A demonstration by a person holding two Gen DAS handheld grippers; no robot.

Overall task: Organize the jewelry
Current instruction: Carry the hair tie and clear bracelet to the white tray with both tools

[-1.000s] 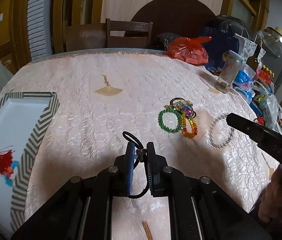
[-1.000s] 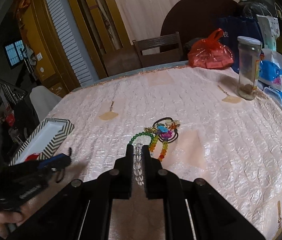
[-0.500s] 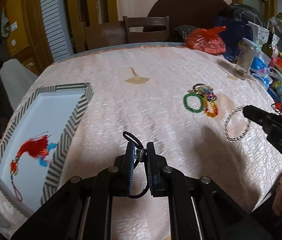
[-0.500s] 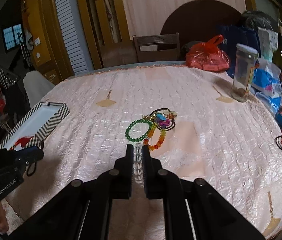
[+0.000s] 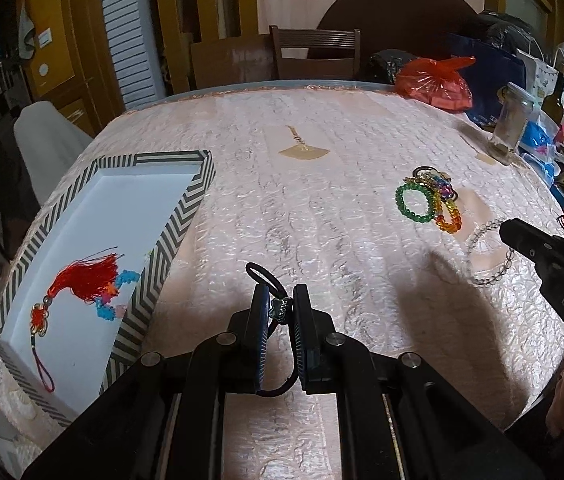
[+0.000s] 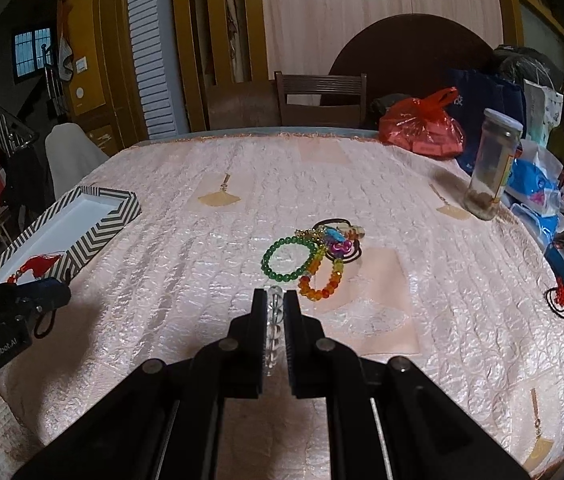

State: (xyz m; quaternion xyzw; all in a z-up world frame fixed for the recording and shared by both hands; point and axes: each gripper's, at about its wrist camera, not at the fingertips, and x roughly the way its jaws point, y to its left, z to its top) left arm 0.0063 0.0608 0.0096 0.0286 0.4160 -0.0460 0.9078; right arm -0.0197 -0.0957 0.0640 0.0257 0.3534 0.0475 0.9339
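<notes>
Left wrist view, nearest first: the left gripper (image 5: 282,310) is clamped on a black hair tie with a small metal charm (image 5: 280,308), its loop standing above the fingertips and trailing below them. The striped tray (image 5: 170,236) lies to that gripper's left and slightly ahead, its long axis running away from the viewer; a red tassel charm (image 5: 82,280) rests on its white floor. The left hand is plainly the nearer to the tray, so the drop-off should call for a leftward swing. In the right wrist view, the right gripper (image 6: 276,306) pinches a clear bead bracelet (image 6: 274,328), well apart from the tray across the quilted tablecloth (image 6: 401,208). Just beyond its tips lie the green bead bracelet (image 6: 287,258) and an orange-yellow bead bracelet (image 6: 321,280), touching a heap of further trinkets.
</notes>
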